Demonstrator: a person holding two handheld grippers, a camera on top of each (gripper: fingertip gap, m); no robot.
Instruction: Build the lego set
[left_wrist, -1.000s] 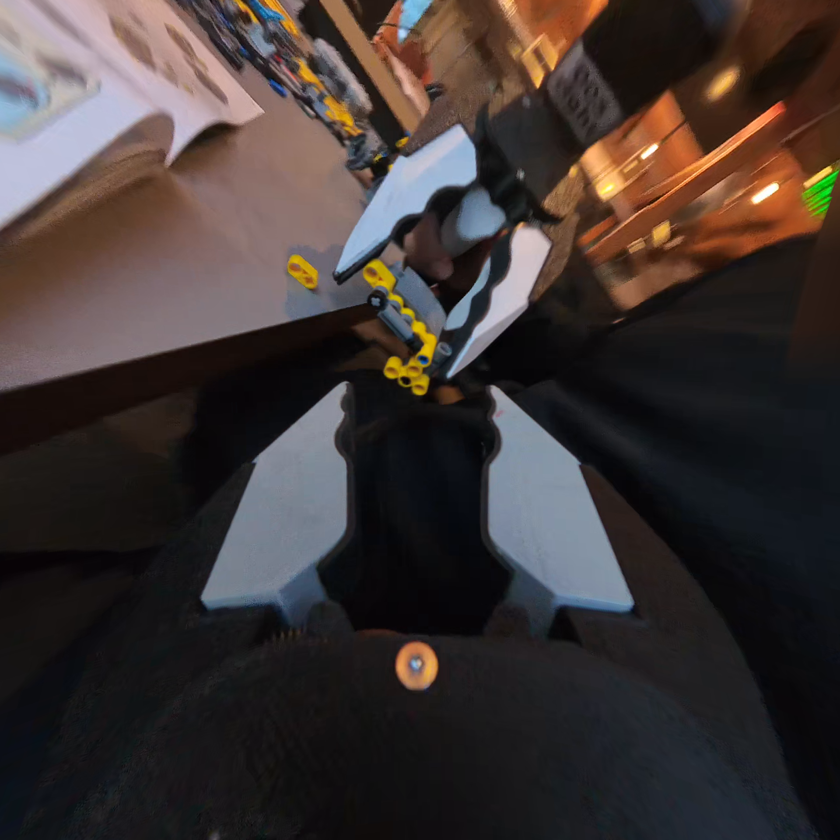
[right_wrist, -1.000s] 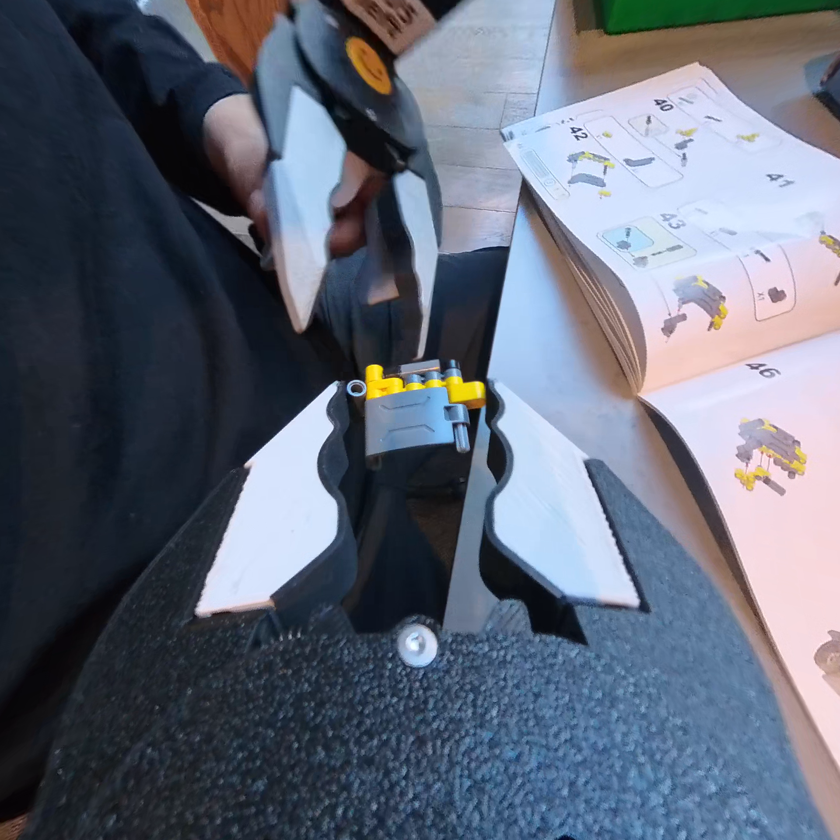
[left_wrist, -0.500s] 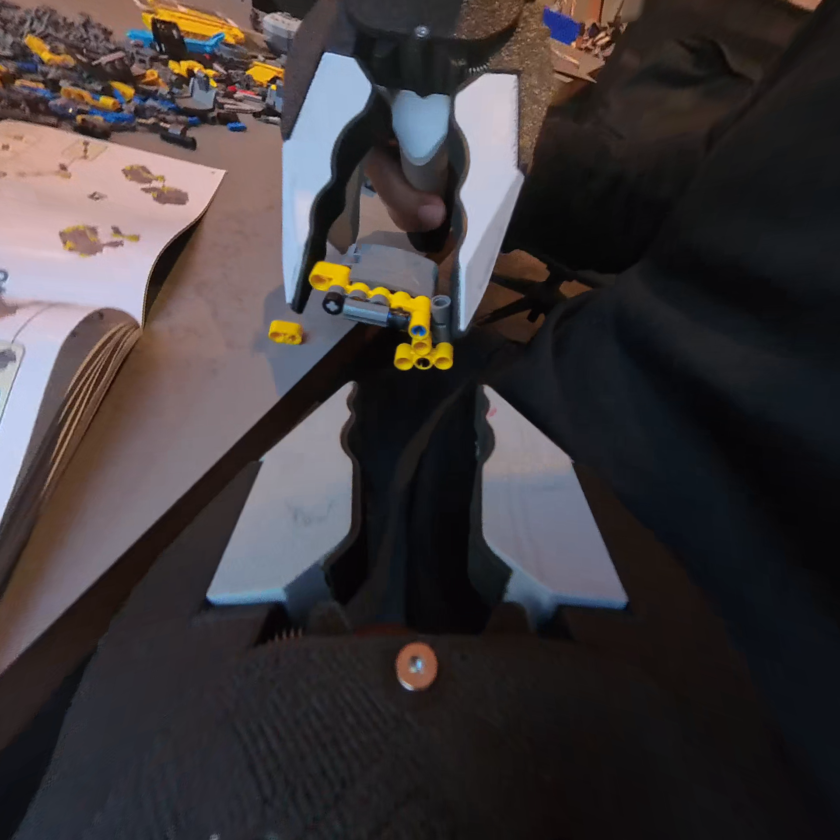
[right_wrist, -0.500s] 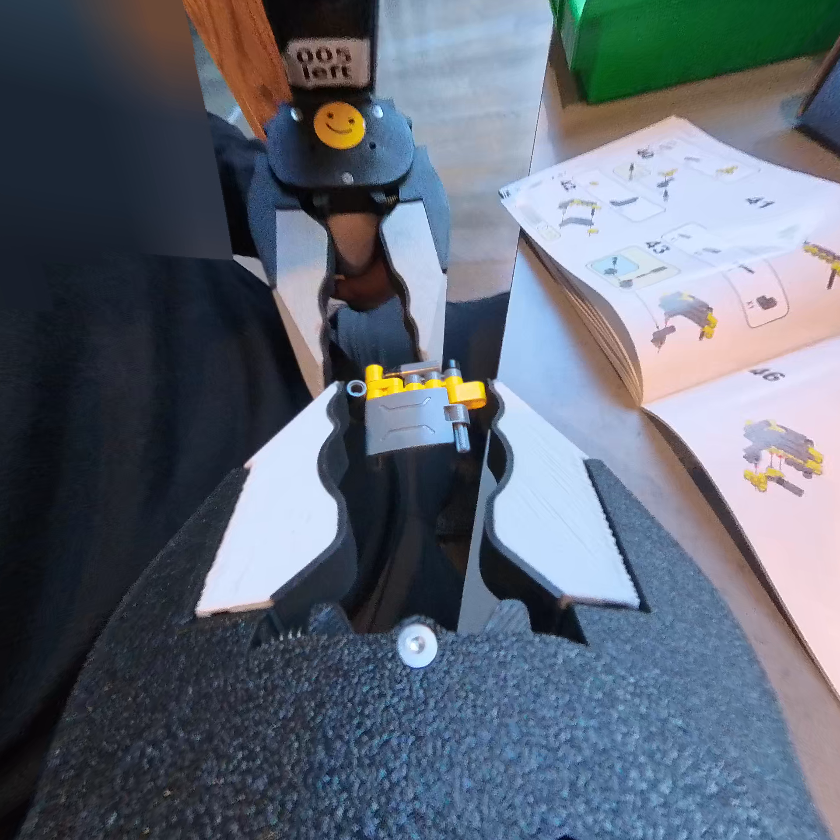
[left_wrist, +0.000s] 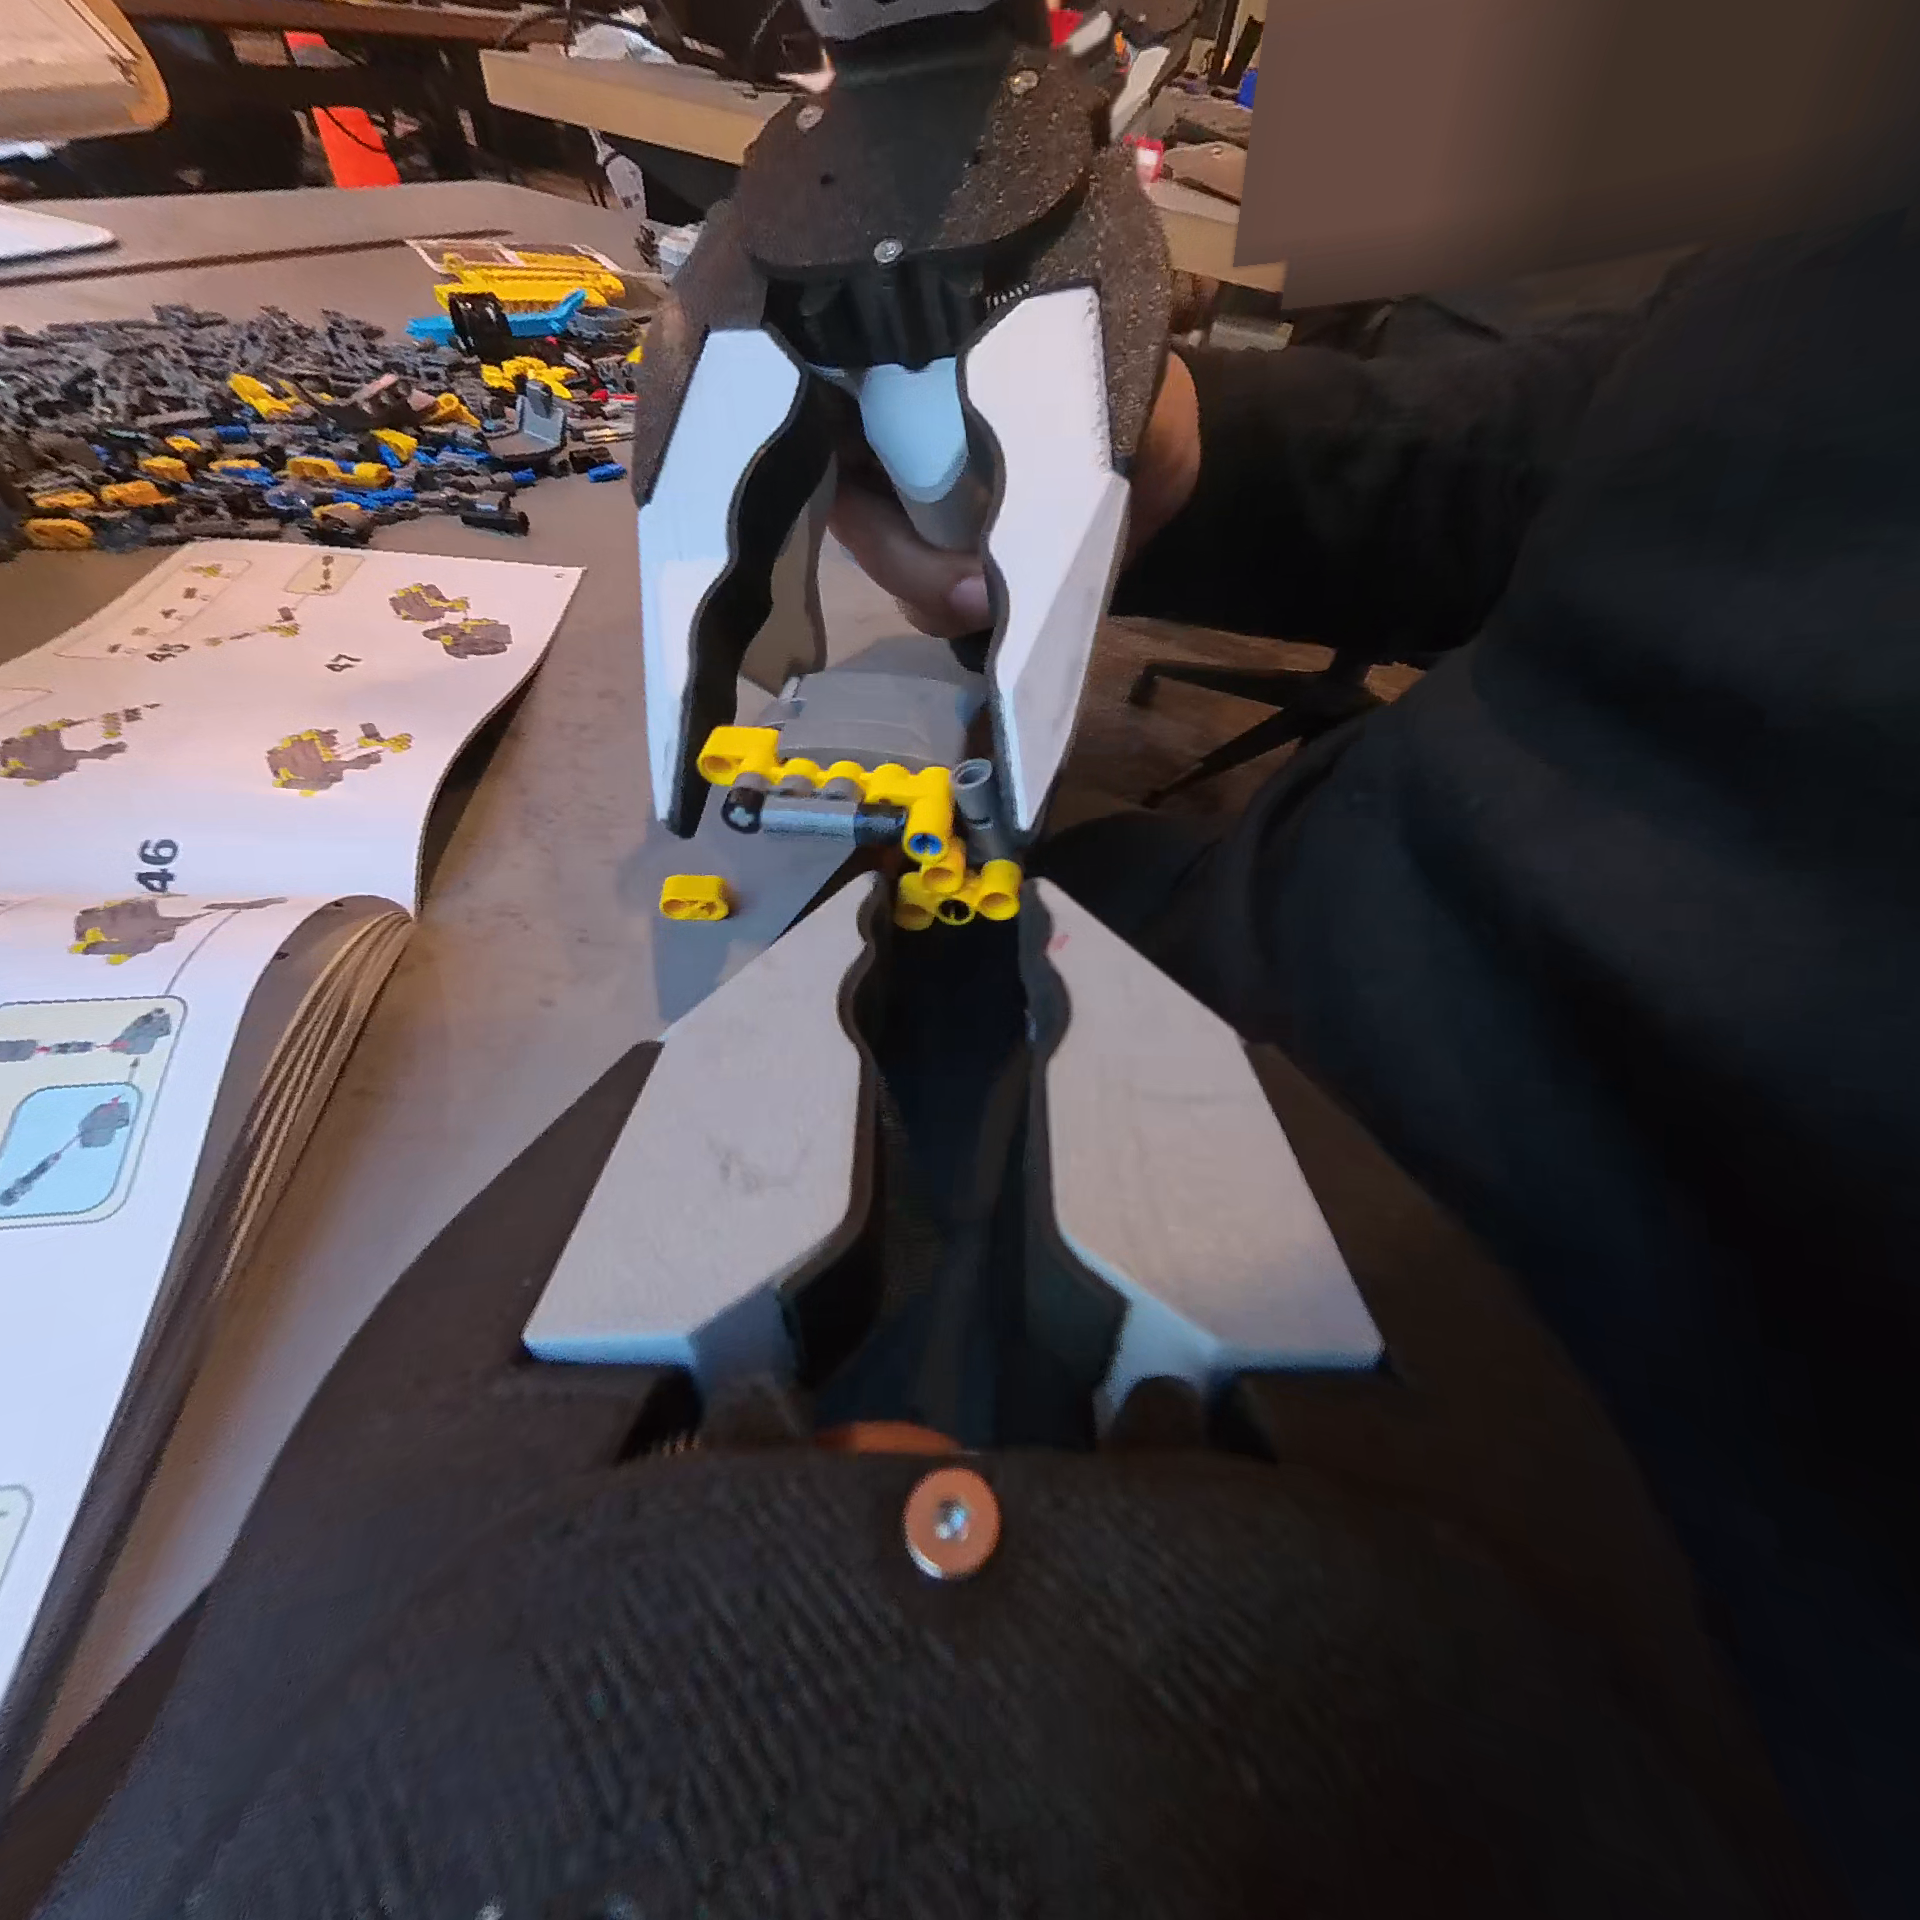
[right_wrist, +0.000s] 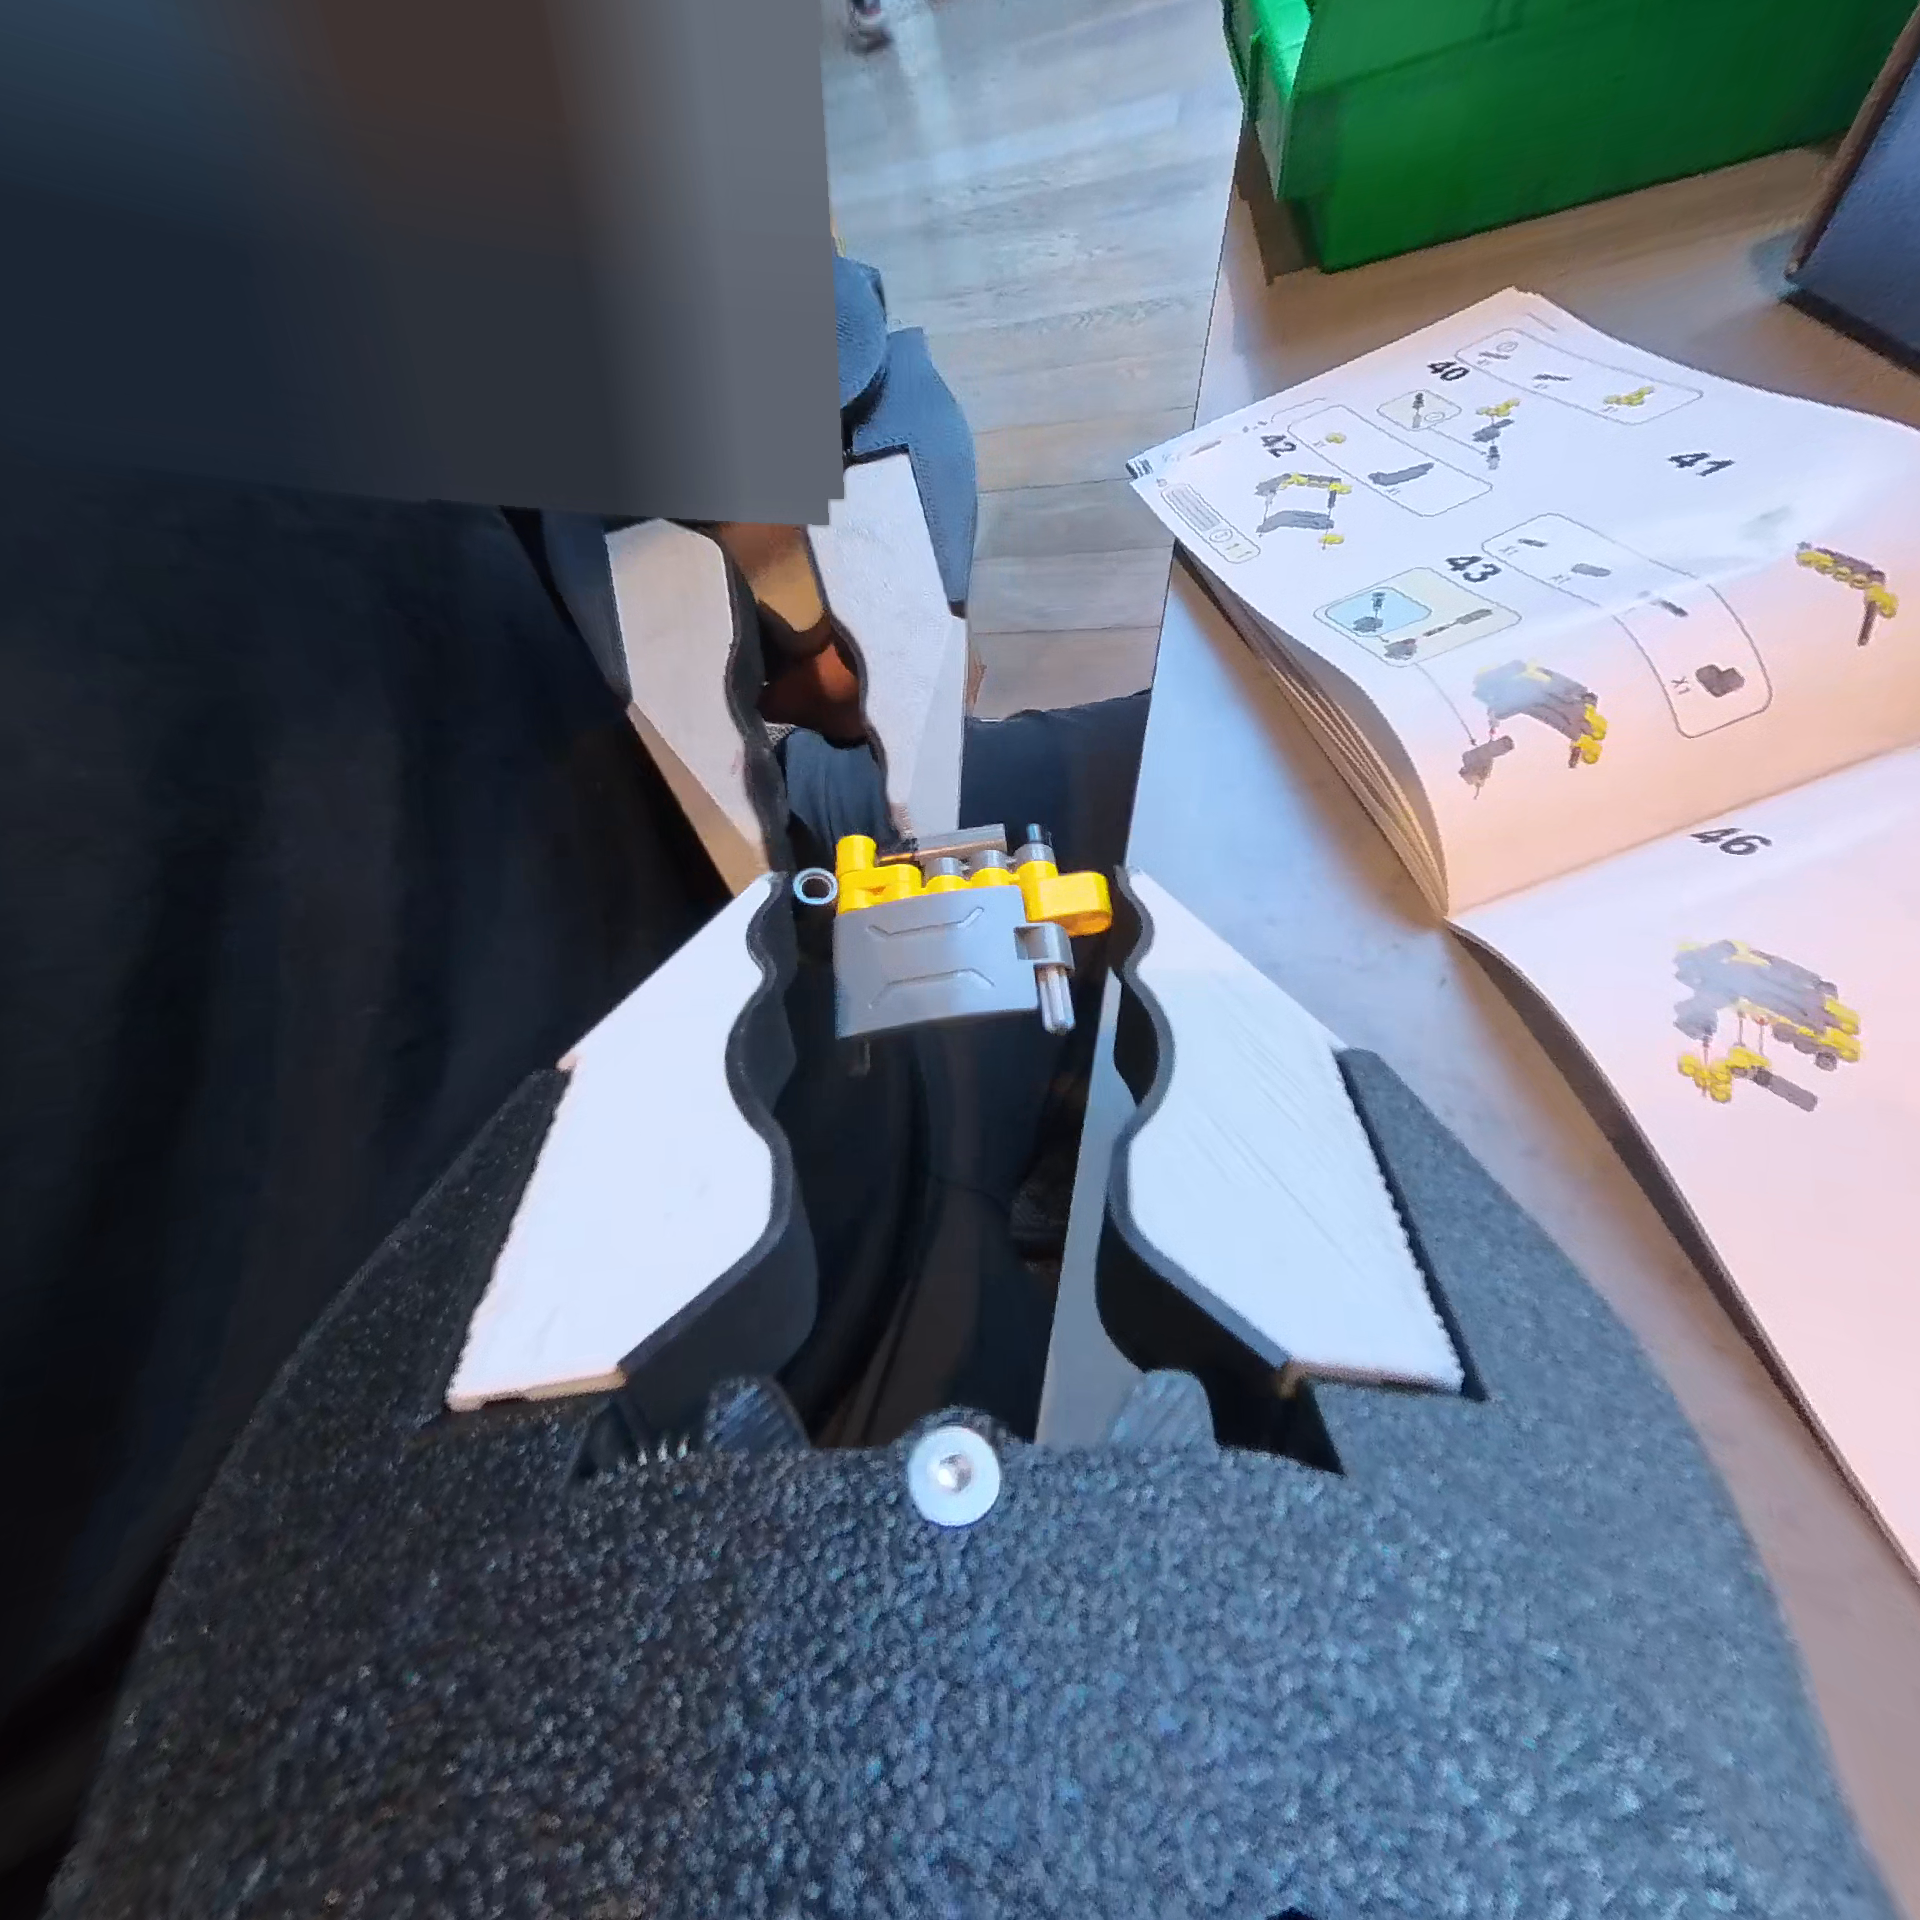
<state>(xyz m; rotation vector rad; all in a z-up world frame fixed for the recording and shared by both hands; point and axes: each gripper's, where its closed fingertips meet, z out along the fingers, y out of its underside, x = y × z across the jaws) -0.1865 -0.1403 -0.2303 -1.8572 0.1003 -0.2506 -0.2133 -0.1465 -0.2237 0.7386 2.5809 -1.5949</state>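
Right wrist view: your right gripper (right_wrist: 951, 914) clamps the brick assembly (right_wrist: 940, 935); your left gripper (left_wrist: 945, 914), jaws parted, flanks its yellow end.

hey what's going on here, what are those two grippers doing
A person holds a gripper in each hand at a table's edge. The right gripper is shut on a small yellow and grey brick assembly. The left gripper is open, its tips right at that assembly's yellow end. On the table lie an open instruction booklet, a loose yellow piece and a brick pile.

Instruction booklet (right_wrist: 1621, 665) cut off rightward.
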